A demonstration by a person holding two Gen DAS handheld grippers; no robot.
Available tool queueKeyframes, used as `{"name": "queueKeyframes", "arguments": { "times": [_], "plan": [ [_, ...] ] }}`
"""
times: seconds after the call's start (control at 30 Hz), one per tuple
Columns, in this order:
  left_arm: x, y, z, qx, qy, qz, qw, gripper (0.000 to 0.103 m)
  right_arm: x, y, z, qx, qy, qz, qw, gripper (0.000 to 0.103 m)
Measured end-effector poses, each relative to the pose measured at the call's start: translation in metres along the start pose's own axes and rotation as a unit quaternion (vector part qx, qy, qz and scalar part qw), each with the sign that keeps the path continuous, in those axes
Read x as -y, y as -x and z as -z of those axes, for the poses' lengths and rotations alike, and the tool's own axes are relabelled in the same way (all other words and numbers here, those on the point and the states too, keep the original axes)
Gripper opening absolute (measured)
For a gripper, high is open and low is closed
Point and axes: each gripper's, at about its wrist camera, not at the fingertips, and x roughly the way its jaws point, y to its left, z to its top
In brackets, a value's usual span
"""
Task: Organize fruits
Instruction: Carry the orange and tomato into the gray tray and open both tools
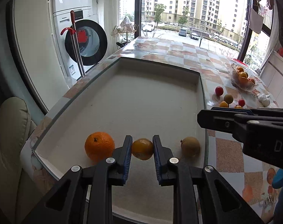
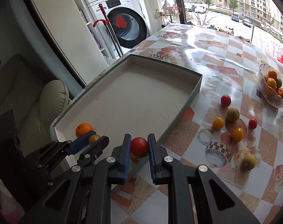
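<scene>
My left gripper [image 1: 142, 145]: clamped on yellow-orange fruit [image 1: 142, 149], orange [image 1: 99, 145] just left.
My right gripper [image 2: 139, 145]: clamped on red fruit [image 2: 139, 146].
Legible writing: none.

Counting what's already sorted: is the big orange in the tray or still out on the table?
In. The big orange sits on the tray floor near its front corner.

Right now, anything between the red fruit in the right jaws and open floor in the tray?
Nothing visible blocks it. The right gripper holds the red fruit at the tray's near rim. The brownish fruit lies just below it, and the left gripper with its yellow-orange fruit sits beside; farther in, the floor is bare.
</scene>
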Motion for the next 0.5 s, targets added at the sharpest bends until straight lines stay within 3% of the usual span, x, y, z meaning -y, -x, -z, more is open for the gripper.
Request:
{"name": "queueKeyframes", "arguments": {
  "times": [0.23, 0.3, 0.37, 0.4, 0.43, 0.5],
  "plan": [
    [-0.001, -0.003, 0.004, -0.006, -0.003, -0.001, 1.0000, 0.024, -0.006, -0.021, -0.005, -0.024, 0.007, 0.000, 1.000, 0.023],
    [0.001, -0.004, 0.004, -0.008, -0.008, -0.001, 0.9999, 0.024, -0.006, -0.023, -0.005, -0.028, 0.009, -0.001, 1.000, 0.031],
    [0.002, -0.004, 0.005, -0.010, -0.010, -0.002, 0.9999, 0.042, -0.005, -0.022, -0.007, -0.024, 0.009, -0.001, 1.000, 0.059],
    [0.002, -0.004, 0.005, -0.007, -0.009, -0.001, 0.9999, 0.071, -0.005, -0.020, -0.007, -0.020, 0.010, -0.001, 1.000, 0.064],
    [0.002, -0.001, 0.006, 0.000, -0.006, -0.001, 1.0000, 0.088, -0.005, -0.018, -0.007, -0.015, 0.011, 0.000, 1.000, 0.069],
    [0.002, 0.006, 0.006, 0.022, -0.004, -0.013, 0.9997, 0.090, -0.004, -0.014, -0.008, -0.009, 0.012, 0.001, 1.000, 0.072]
  ]
}}
